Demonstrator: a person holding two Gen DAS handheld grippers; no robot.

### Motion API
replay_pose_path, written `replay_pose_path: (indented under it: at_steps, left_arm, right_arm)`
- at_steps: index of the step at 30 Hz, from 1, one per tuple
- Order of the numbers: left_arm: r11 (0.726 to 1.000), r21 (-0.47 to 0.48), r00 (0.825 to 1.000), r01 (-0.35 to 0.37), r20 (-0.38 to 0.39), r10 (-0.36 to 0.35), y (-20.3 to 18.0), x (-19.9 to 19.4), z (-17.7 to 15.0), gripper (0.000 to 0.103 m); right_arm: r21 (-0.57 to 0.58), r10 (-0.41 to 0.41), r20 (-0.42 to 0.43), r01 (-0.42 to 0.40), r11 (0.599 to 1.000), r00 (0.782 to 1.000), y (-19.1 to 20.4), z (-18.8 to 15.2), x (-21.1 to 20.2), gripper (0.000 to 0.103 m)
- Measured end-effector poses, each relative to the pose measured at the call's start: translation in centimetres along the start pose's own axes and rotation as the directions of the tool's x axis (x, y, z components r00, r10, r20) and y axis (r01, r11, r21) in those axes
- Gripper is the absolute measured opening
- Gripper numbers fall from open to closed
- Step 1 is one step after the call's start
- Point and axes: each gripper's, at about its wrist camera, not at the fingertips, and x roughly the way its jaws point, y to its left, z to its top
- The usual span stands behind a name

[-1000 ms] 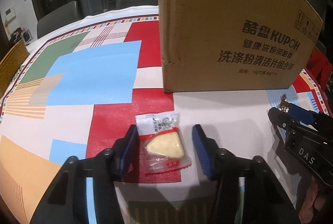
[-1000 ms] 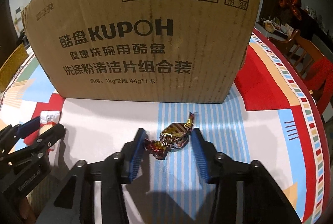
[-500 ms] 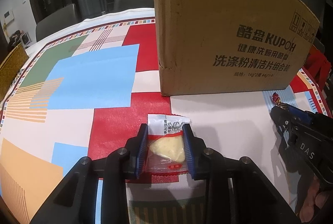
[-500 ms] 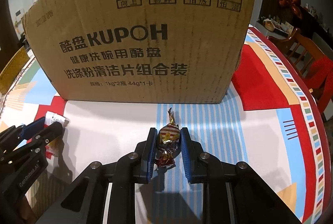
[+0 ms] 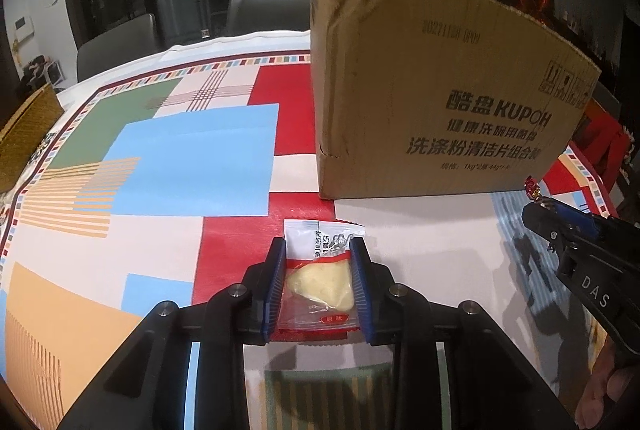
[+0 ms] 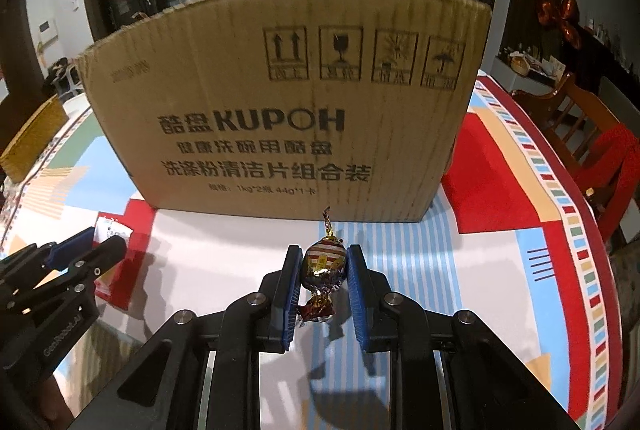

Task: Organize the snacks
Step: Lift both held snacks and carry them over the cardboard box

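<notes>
The left gripper (image 5: 320,286) has just squeezed shut on the cheese snack packet (image 5: 318,284). The right gripper (image 6: 323,280) pinched the foil candy (image 6: 323,264) and lifted it up.

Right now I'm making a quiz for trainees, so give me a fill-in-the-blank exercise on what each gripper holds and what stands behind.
1. The left gripper is shut on a clear packet holding a pale ____ wedge.
2. The right gripper is shut on a foil-wrapped ____.
3. Behind both stands a brown ____ box.
4. The box rests on a colourful ____.

Missing words: cheese; candy; cardboard; tablecloth
</notes>
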Motion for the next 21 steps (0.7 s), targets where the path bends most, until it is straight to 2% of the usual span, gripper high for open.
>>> replay_pose_path:
  at_steps: [21]
  left_arm:
    - [0.999,-0.016,0.998,-0.029,0.052,0.030,0.2,-4.2,0.9,0.031]
  right_arm:
    - [-0.013,0.064,0.056,-0.063,0.998,0.996,0.5,1.6,-3.2,0.024]
